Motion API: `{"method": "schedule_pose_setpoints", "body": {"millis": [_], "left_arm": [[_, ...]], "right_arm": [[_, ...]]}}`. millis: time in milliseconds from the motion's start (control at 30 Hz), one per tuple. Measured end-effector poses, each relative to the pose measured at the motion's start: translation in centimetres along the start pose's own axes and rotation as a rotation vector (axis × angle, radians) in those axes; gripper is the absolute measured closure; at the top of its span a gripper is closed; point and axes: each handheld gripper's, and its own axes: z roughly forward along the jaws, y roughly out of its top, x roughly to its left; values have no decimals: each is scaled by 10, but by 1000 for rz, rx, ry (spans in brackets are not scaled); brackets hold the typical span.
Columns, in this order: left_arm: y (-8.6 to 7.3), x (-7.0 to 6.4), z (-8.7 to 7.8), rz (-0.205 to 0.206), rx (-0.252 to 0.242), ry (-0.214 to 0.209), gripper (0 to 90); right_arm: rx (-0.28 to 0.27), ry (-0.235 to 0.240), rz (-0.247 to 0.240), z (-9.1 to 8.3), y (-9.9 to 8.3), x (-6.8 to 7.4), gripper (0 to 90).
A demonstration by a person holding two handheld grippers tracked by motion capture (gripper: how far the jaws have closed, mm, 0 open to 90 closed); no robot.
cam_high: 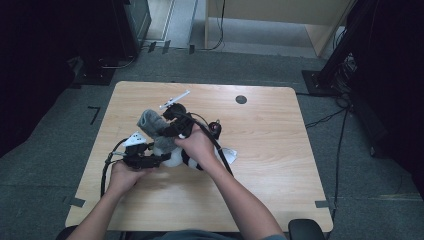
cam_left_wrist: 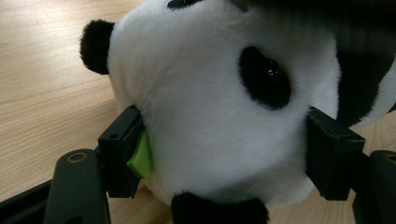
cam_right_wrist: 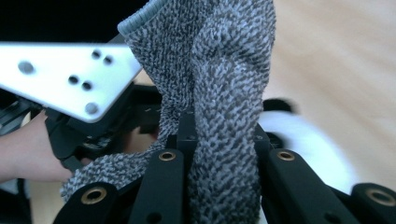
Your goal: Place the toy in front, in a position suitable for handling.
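Left gripper (cam_left_wrist: 224,154) clamps panda (cam_left_wrist: 219,102) — right gripper (cam_right_wrist: 219,140) pinches knit cloth (cam_right_wrist: 219,88).

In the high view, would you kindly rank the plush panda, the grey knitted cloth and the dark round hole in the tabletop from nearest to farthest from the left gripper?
1. Plush panda: clamped in the left gripper, at its tip.
2. Grey knitted cloth: just beyond, toward the table's far side, held by the right gripper.
3. Dark round hole: farthest, near the far edge, off to the right.
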Motion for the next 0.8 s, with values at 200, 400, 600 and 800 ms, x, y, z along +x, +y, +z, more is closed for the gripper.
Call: {"method": "schedule_pose_setpoints", "body": {"millis": [200, 400, 600, 800], "left_arm": [[1, 0, 0, -14, 9, 8, 276], [1, 0, 1, -20, -4, 9, 282], [2, 0, 1, -20, -11, 10, 282], [2, 0, 1, -15, -11, 15, 283]], "right_arm": [[92, -29, -60, 29, -15, 7, 763], [67, -49, -90, 17, -20, -3, 763], [61, -68, -83, 6, -22, -10, 763], [63, -80, -64, -2, -22, -16, 762]]}}
